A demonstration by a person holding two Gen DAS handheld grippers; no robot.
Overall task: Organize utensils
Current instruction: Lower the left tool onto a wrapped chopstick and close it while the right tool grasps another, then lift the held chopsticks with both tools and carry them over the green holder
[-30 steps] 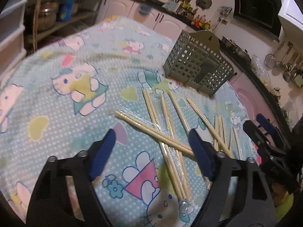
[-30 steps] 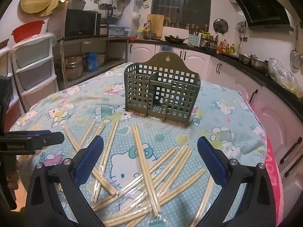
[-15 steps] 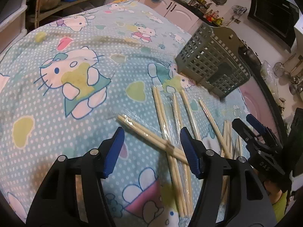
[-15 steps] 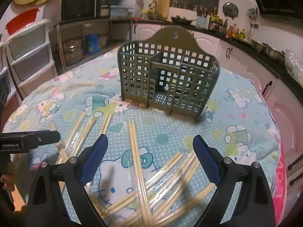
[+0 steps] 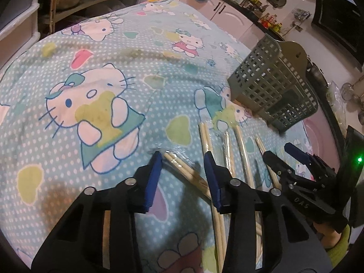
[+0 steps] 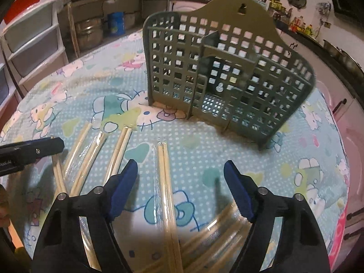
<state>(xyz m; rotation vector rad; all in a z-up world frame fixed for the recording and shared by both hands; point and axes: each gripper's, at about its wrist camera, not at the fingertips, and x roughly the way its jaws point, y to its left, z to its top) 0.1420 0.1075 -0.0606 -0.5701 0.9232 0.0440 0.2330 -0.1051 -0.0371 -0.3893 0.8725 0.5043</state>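
Several pairs of wooden chopsticks in clear wrappers lie scattered on the cartoon-print tablecloth (image 5: 95,52). One slanted pair (image 5: 182,167) lies between the blue pads of my left gripper (image 5: 182,157); its jaws are closing, and a gap still shows on both sides. My right gripper (image 6: 180,163) hangs low over an upright pair (image 6: 165,182), which lies between its wide jaws, nearer the left pad; these jaws are closing too and touch nothing. A grey-green slotted utensil holder (image 6: 227,79) stands upright behind the chopsticks, also visible in the left wrist view (image 5: 273,91).
More chopstick pairs (image 6: 91,150) lie left of the right gripper, and others (image 6: 216,227) cross under it. A finger of the left gripper (image 6: 34,150) pokes in from the left. Plastic drawers (image 6: 34,41) and kitchen cabinets (image 5: 204,2) stand beyond the round table's edge.
Both grippers have moved forward and lower toward the chopsticks, and both pairs of jaws have narrowed. The holder looms larger in the right wrist view.
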